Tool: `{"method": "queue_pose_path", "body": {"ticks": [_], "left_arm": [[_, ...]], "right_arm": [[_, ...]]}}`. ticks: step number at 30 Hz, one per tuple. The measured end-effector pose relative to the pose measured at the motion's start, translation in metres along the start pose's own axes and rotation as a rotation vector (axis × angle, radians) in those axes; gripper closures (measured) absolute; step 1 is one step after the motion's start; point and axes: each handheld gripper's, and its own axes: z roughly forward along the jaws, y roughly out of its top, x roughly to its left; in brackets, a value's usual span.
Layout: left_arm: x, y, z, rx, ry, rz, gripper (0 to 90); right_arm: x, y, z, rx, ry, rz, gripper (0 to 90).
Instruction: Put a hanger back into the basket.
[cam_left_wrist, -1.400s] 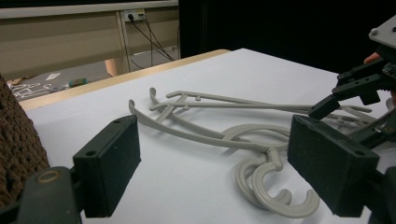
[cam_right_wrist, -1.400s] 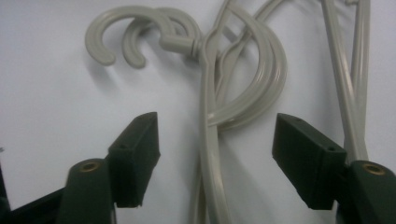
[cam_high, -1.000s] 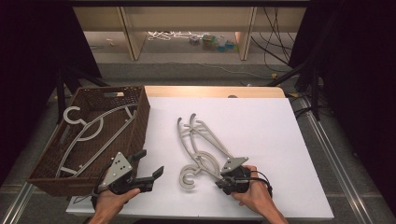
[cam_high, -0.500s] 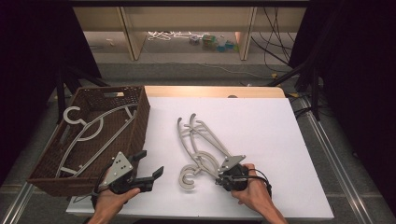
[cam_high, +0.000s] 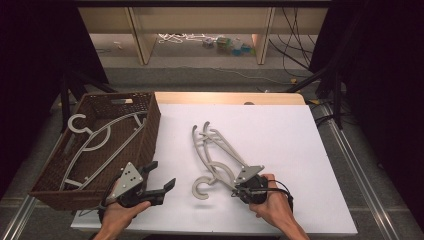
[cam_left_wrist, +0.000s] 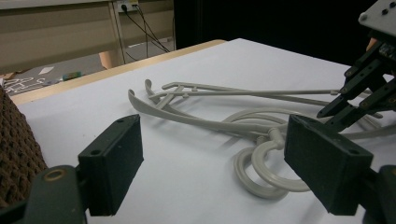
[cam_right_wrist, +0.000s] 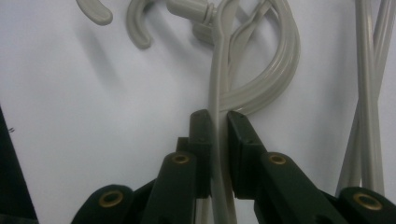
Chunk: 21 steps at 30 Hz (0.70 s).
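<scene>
In the right gripper view the hangers (cam_right_wrist: 252, 84) run off the top and right edges, and the clamped arm passes out of sight between the black jaws. In the high view the basket (cam_high: 150, 130) wall hides the lower ends of the hangers in the basket (cam_high: 100, 140). How many hangers lie stacked on the white tabletop (cam_high: 280, 135) cannot be told.

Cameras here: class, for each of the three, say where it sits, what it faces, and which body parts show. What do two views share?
High view: above the table, looking down; both hands, left gripper, basket.
Left gripper view: rides that gripper, facing the hangers between open jaws.
Right gripper view: rides the right gripper, shut on a hanger arm.
Shared: the hangers.
</scene>
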Motion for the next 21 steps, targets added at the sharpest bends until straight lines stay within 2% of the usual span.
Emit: {"method": "queue_pose_path", "body": {"ticks": [2, 4, 5, 8, 11, 15, 16, 17, 19, 21], "left_arm": [[0.000, 0.000, 0.000, 0.001, 0.000, 0.013, 21.2], [-0.001, 0.001, 0.001, 0.000, 0.002, 0.040, 22.9], [-0.001, 0.001, 0.001, 0.000, 0.002, 0.040, 22.9], [-0.004, 0.001, 0.004, 0.007, 0.006, 0.087, 23.6], [-0.007, 0.000, 0.007, 0.038, 0.015, 0.097, 24.9], [-0.006, 0.002, 0.014, 0.064, 0.028, 0.157, 28.6], [-0.006, 0.002, 0.014, 0.064, 0.028, 0.157, 28.6], [-0.007, 0.004, 0.017, 0.066, 0.020, 0.164, 28.6], [-0.008, 0.004, 0.018, 0.069, 0.020, 0.160, 28.5], [-0.012, 0.007, 0.020, 0.076, 0.016, 0.167, 27.7]], "right_arm": [[-0.001, 0.001, -0.004, -0.011, -0.006, -0.033, 82.0], [-0.002, 0.002, -0.010, -0.010, -0.006, -0.046, 82.0], [-0.001, 0.001, -0.011, -0.027, -0.011, -0.042, 82.0], [-0.003, 0.002, -0.019, -0.050, -0.016, -0.088, 82.1], [-0.002, 0.001, -0.025, -0.054, -0.005, -0.105, 82.1], [-0.001, 0.000, -0.032, -0.070, 0.009, -0.120, 82.1], [0.001, 0.000, -0.033, -0.066, 0.021, -0.109, 82.1], [0.001, 0.000, -0.035, -0.068, 0.011, -0.125, 82.1], [0.002, 0.000, -0.036, -0.074, 0.021, -0.125, 82.1], [0.002, 0.001, -0.038, -0.084, 0.011, -0.133, 82.1]]}}
